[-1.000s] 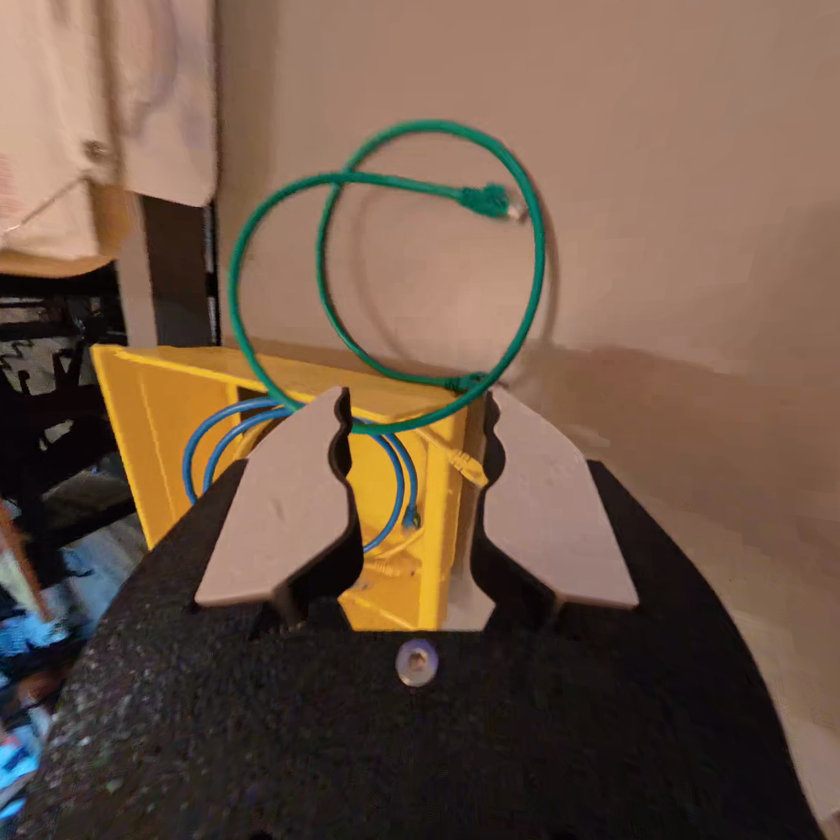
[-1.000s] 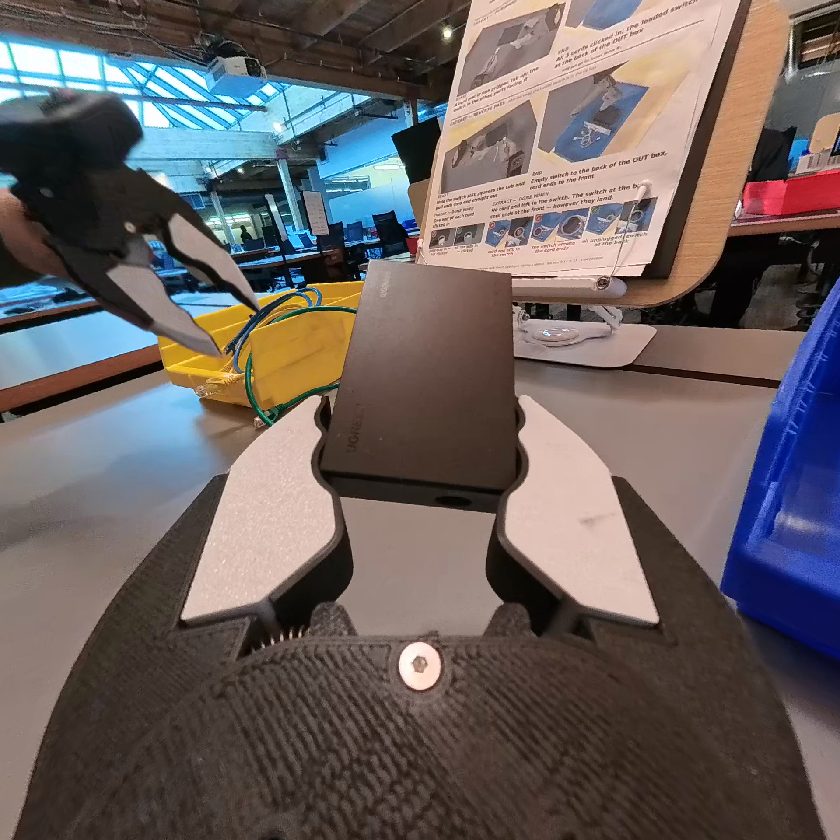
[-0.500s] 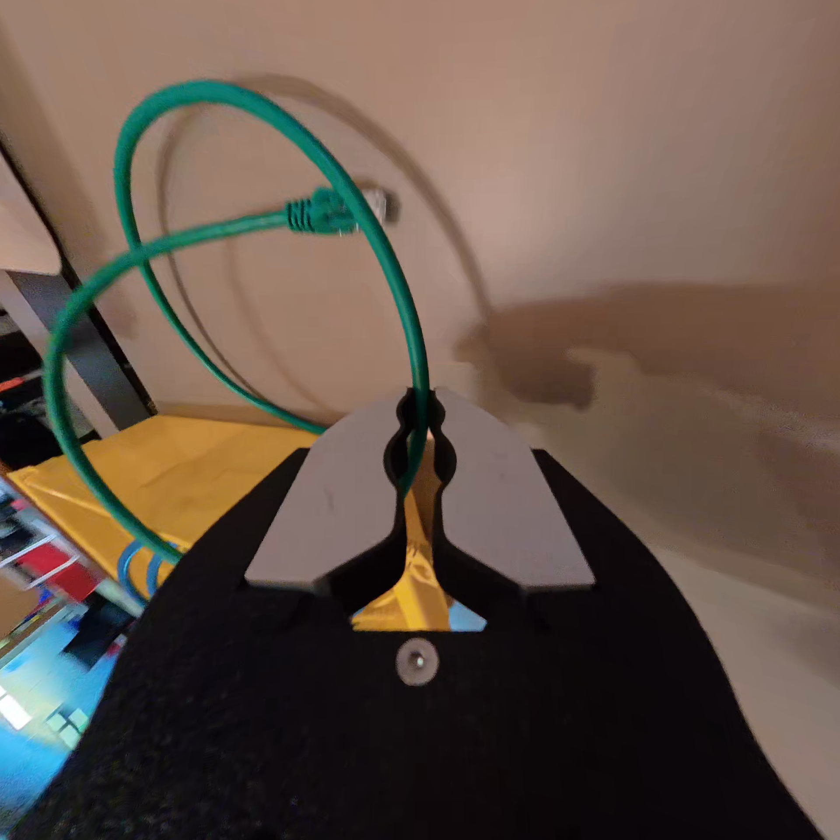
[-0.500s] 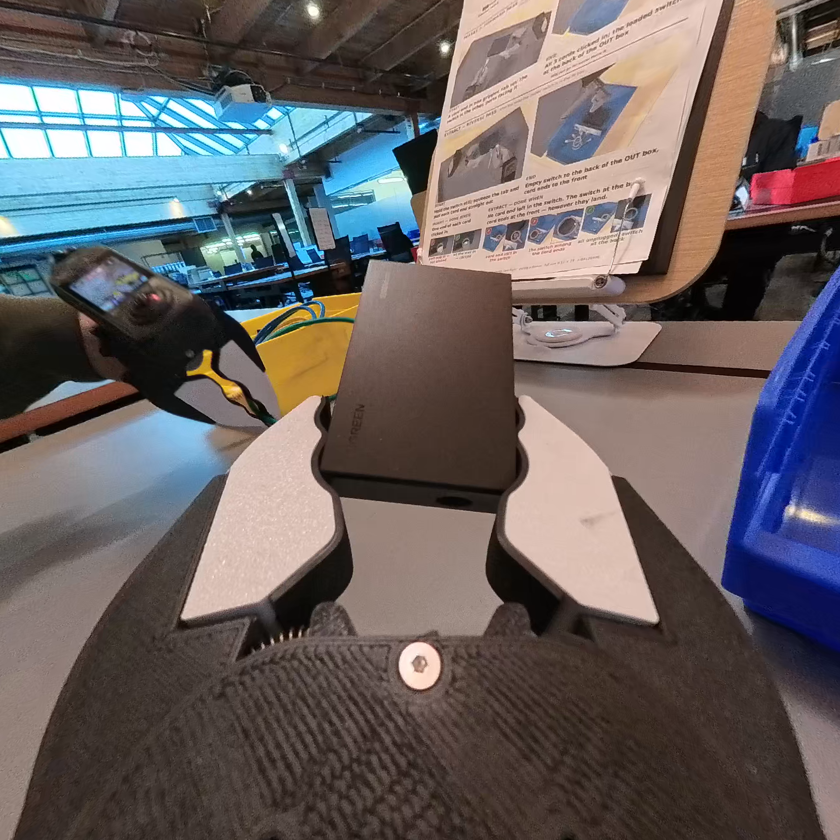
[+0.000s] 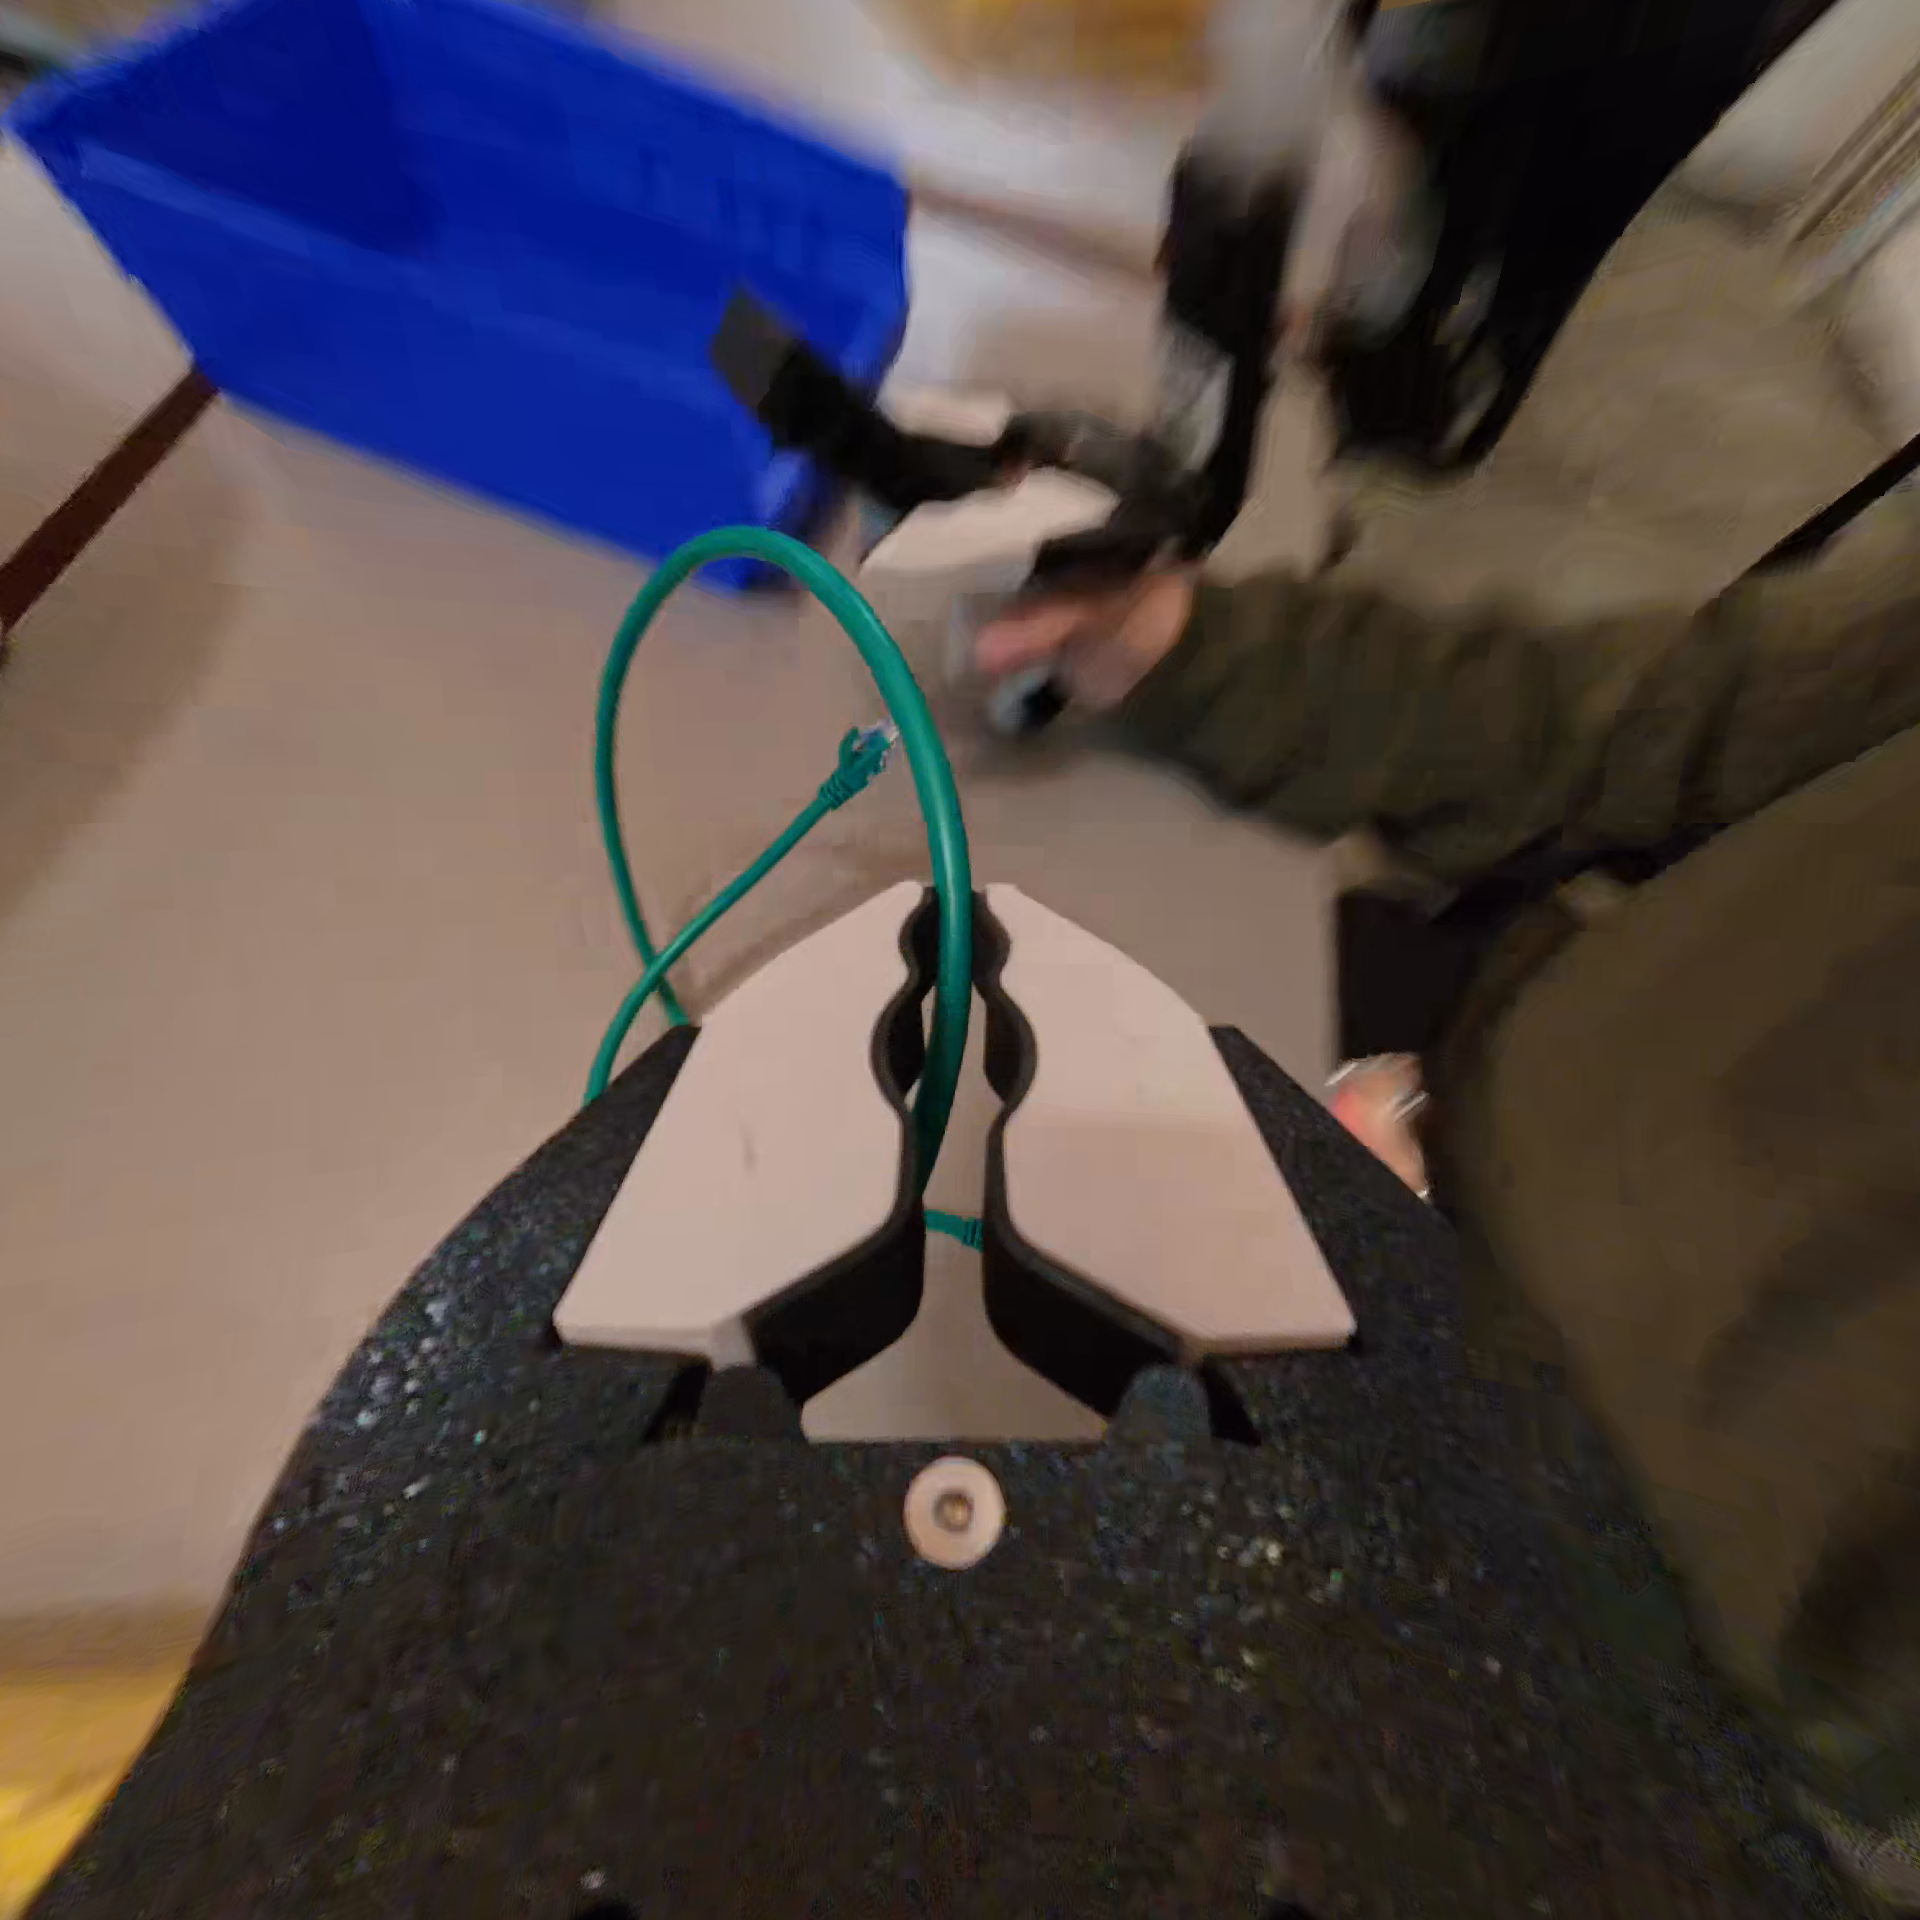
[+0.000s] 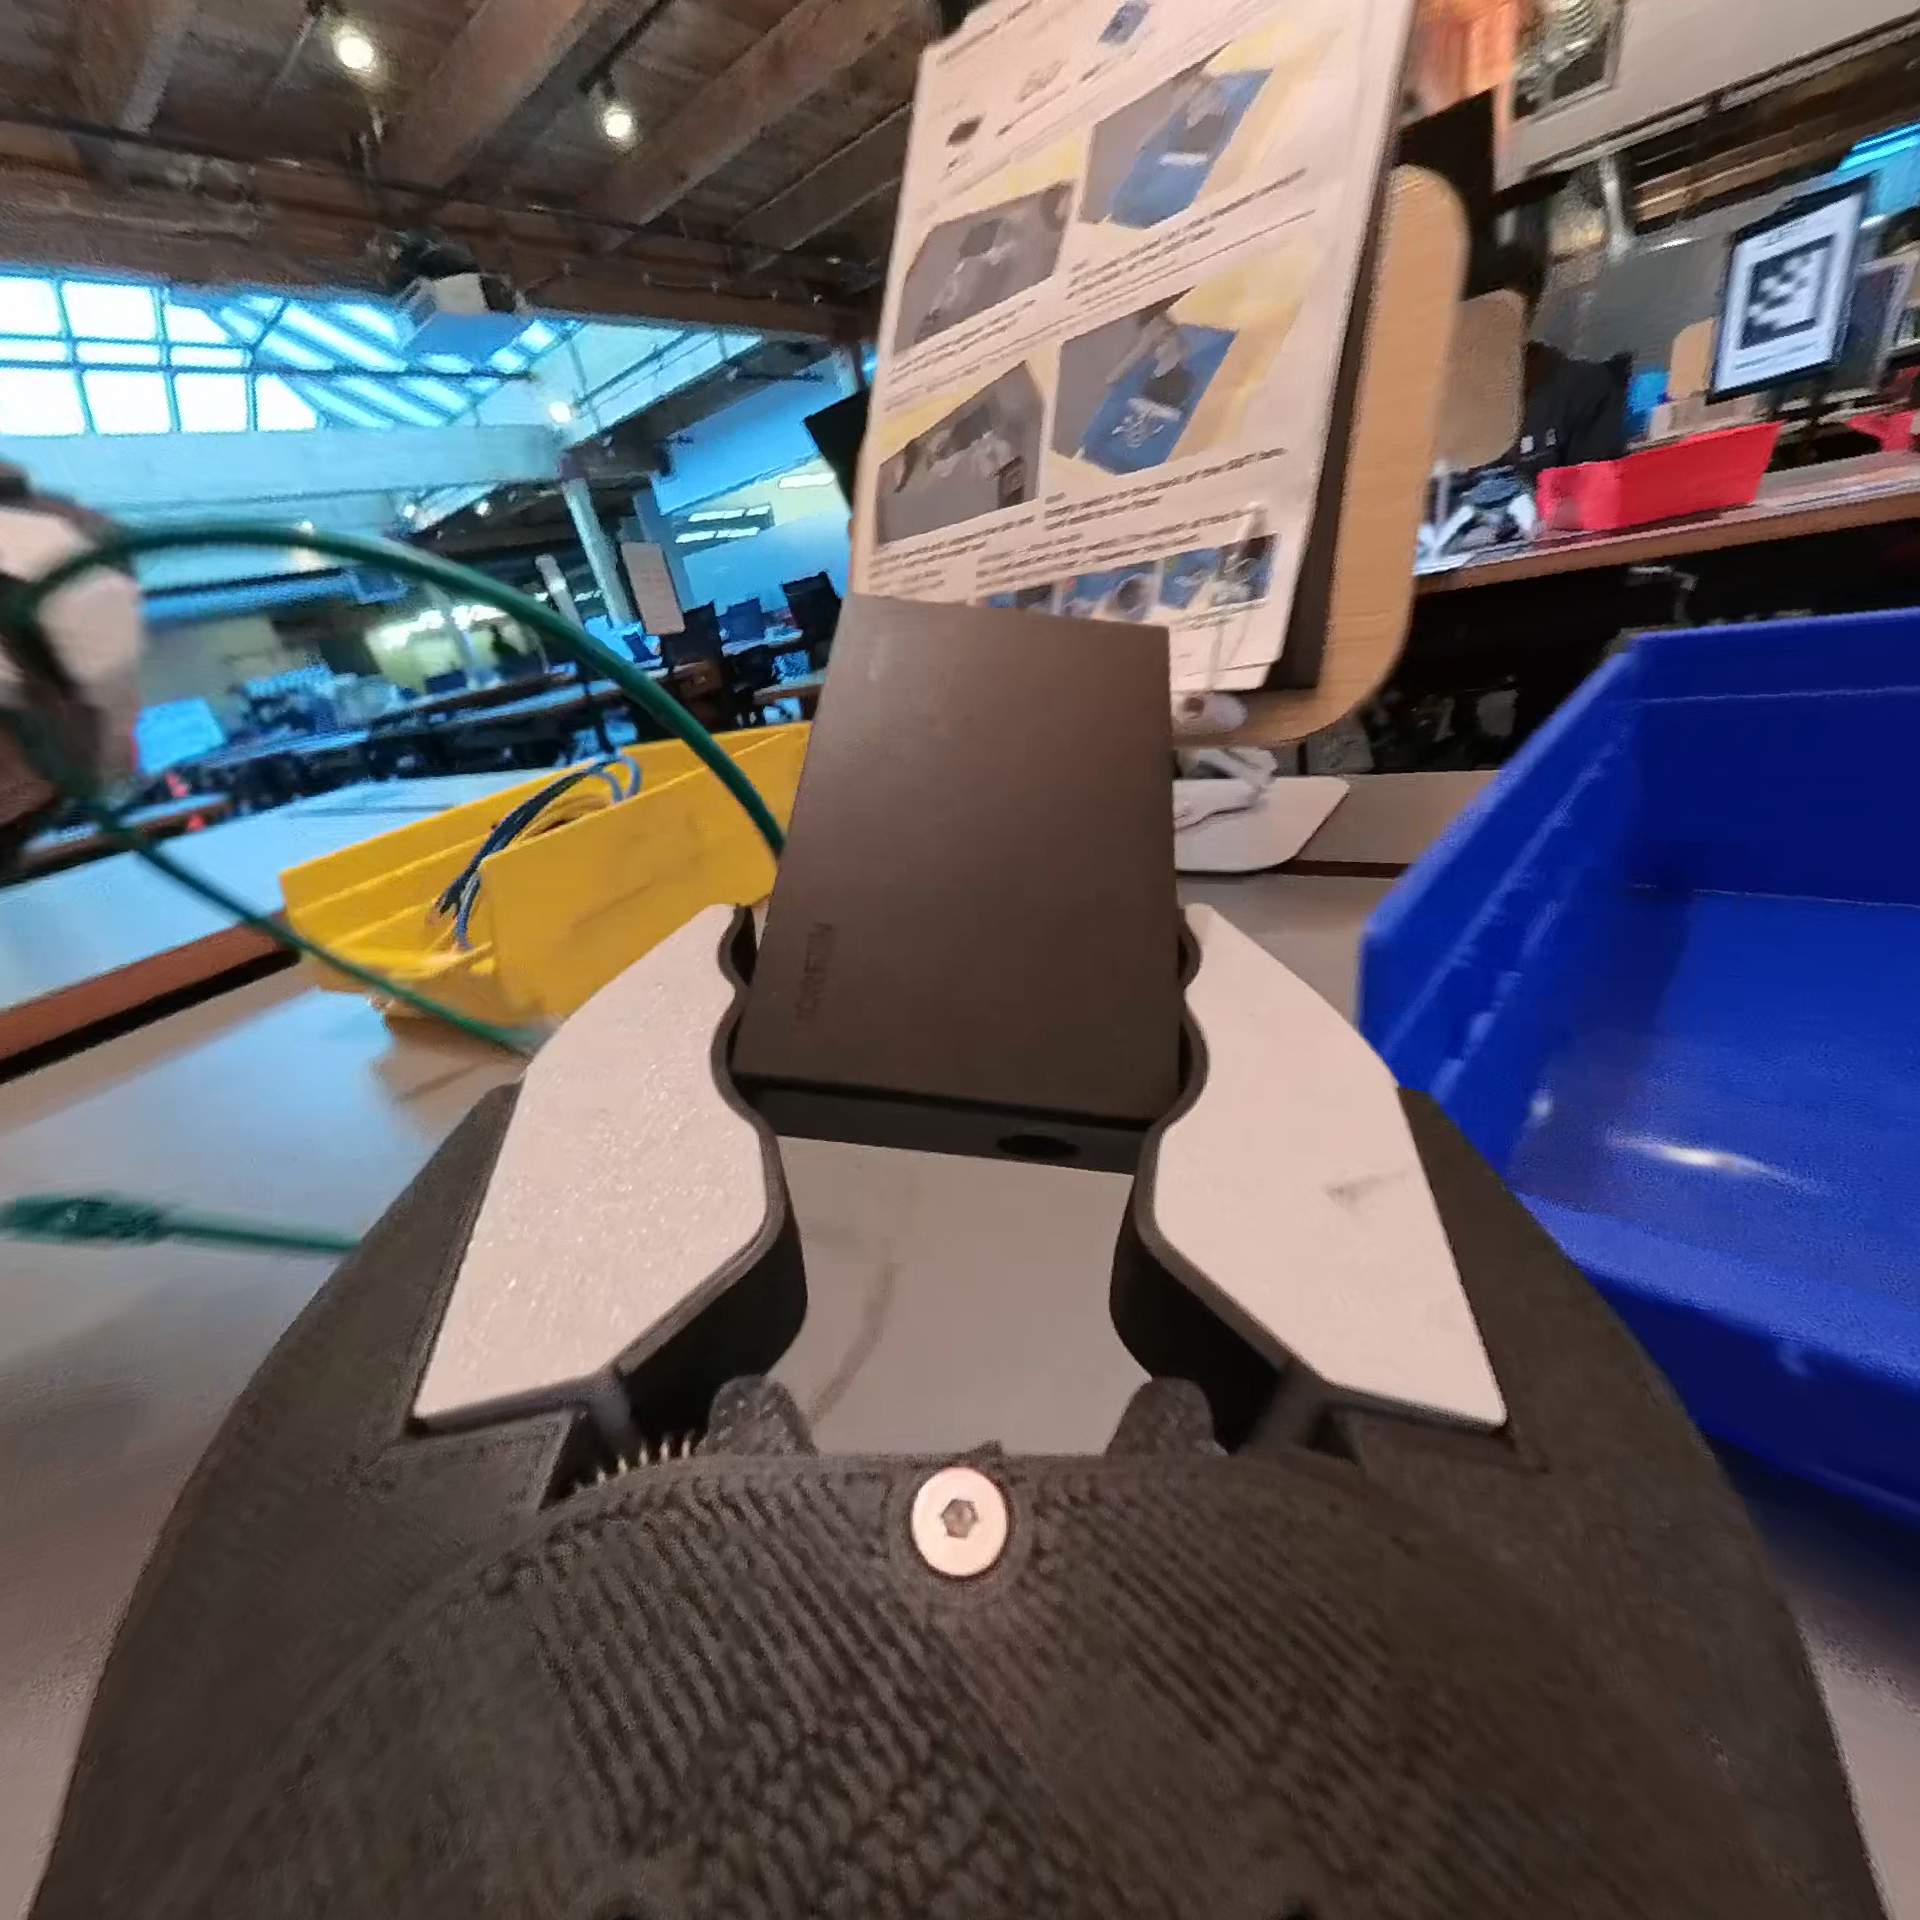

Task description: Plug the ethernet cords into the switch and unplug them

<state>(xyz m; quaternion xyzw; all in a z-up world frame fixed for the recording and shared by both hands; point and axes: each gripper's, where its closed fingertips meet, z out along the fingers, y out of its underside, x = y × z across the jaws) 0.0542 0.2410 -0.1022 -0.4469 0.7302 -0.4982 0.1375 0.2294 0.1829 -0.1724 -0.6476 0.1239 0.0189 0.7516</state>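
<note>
My left gripper (image 5: 954,896) is shut on a green ethernet cord (image 5: 940,779). The cord loops up in front of the fingers, and its free plug (image 5: 862,750) hangs inside the loop. My right gripper (image 6: 956,920) is shut on the near end of a flat black switch (image 6: 977,831), held above the table and tilted up away from me. In the right wrist view the green cord (image 6: 644,694) arcs in from the left, with one plug (image 6: 73,1218) low at the left edge. The switch's ports are hidden.
A yellow bin (image 6: 582,894) with blue cords stands left of the switch. A blue bin (image 6: 1662,987) is close on the right and also shows in the left wrist view (image 5: 468,260). An instruction sheet on a stand (image 6: 1122,343) is behind. A person's olive sleeve (image 5: 1403,717) is at the right.
My left gripper closed on the green cord at the yellow bin, lifted it out and swung right toward the blue bin. My right gripper keeps hold of the switch.
</note>
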